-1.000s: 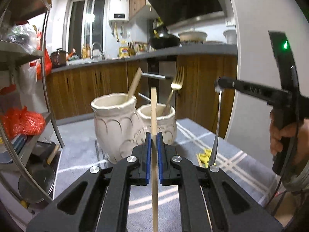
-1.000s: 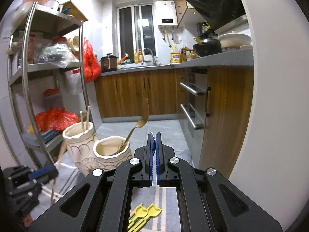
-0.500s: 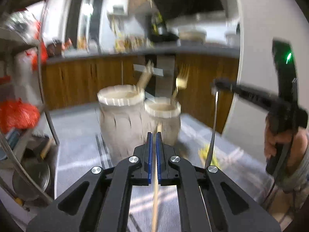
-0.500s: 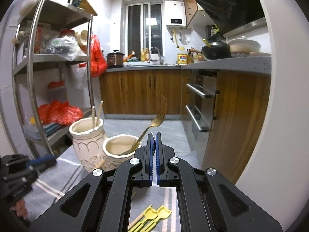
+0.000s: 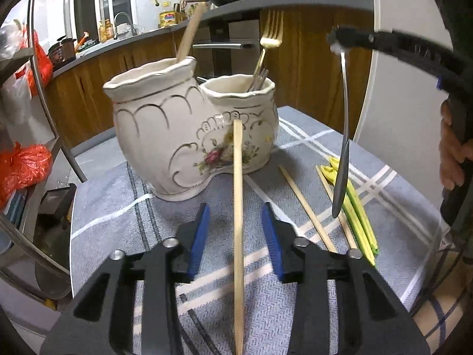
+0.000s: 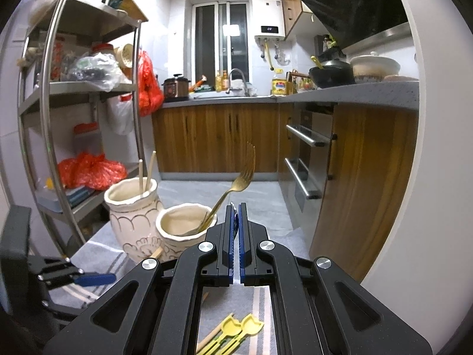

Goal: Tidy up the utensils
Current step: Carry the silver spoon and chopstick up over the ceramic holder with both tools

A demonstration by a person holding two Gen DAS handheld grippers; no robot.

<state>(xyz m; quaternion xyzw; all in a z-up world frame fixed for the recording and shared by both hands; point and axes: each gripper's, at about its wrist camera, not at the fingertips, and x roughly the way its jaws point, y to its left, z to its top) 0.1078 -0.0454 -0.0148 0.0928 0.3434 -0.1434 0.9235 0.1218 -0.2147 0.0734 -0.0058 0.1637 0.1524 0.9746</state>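
Left wrist view: my left gripper [image 5: 235,230] has just been spreading, and the wooden chopstick [image 5: 238,207] stands free between the blue pads, neither pressing it, its tip against the front of the twin ceramic holder [image 5: 189,127]. It missed the mouth, I'd say. Off right, my right gripper [image 5: 340,43] dangles a silver utensil [image 5: 343,136] by its top end — ready for the holder's smaller pot, beside the gold fork [image 5: 270,37].

Right wrist view: those jaws are pressed together on the metal end. Yellow chopsticks [image 6: 233,332] wait on the checked cloth [image 6: 254,304] below.
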